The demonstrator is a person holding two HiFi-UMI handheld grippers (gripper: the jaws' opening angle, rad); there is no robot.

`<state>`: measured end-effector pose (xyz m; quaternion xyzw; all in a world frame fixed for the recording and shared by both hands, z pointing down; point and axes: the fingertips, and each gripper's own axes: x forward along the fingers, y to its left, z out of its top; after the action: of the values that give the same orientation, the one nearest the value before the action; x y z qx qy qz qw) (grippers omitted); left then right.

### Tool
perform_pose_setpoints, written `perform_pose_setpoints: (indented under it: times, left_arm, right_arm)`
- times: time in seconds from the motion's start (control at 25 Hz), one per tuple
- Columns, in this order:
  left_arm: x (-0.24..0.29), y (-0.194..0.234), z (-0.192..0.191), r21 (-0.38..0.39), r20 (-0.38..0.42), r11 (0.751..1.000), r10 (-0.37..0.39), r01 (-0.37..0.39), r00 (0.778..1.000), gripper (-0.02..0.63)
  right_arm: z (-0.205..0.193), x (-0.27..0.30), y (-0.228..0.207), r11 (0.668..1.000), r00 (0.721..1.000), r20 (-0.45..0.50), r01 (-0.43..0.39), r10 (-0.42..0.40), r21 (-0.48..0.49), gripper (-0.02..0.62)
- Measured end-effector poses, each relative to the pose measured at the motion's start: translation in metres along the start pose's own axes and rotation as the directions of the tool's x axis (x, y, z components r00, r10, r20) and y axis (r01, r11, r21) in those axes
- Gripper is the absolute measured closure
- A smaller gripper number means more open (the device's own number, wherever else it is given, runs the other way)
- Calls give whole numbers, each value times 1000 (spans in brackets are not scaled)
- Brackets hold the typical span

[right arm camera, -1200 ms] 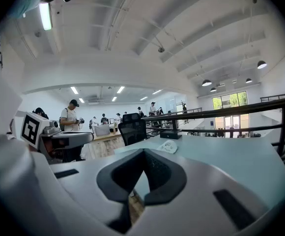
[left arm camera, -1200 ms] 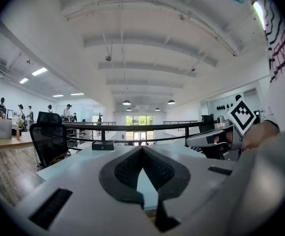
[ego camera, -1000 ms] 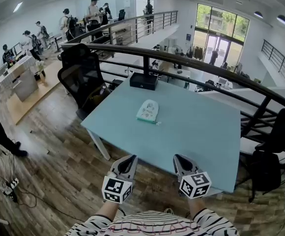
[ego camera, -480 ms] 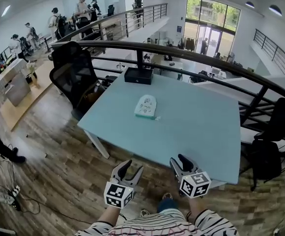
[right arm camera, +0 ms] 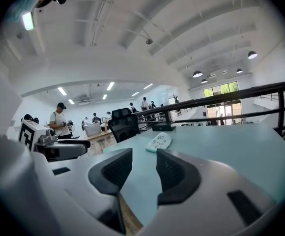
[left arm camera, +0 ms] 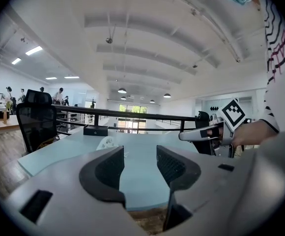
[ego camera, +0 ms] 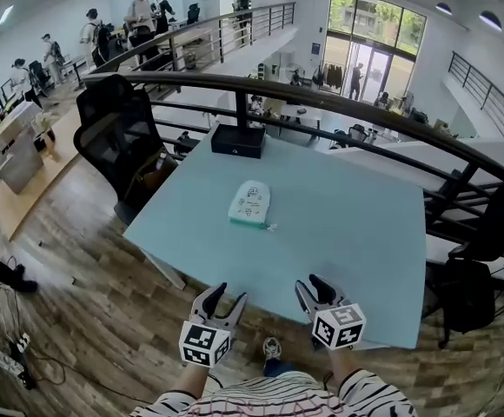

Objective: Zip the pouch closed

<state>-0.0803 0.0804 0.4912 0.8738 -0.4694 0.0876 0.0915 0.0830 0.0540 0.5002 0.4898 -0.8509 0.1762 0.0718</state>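
A small white and mint pouch lies flat near the middle of the pale blue table; it also shows in the left gripper view as the pouch and in the right gripper view as the pouch. My left gripper hangs open at the table's near edge, nothing between its jaws. My right gripper is open too, just over the near edge, empty. Both are well short of the pouch.
A black box sits at the table's far edge by the curved black railing. A black office chair stands at the table's left. Wooden floor lies below the near edge. Several people stand far off at the back left.
Both grippers went from shut to open and sank a little toward the table's near edge. The view shifted, so the table and pouch sit slightly lower and left.
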Motion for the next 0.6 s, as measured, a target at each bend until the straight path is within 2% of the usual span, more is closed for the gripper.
perform_pose_setpoints:
  times: [0.36,0.6]
  left_arm:
    - [86,20,28,5,6,999,36,-36,999,420]
    - [120,39,23,-21,-18,995,99,-99,995,420]
  right_arm:
    - [31,59,-64,999,999,-9,-42,42,-10,433]
    - [36,96,-99,996,996,-47,-79,78,-28,433]
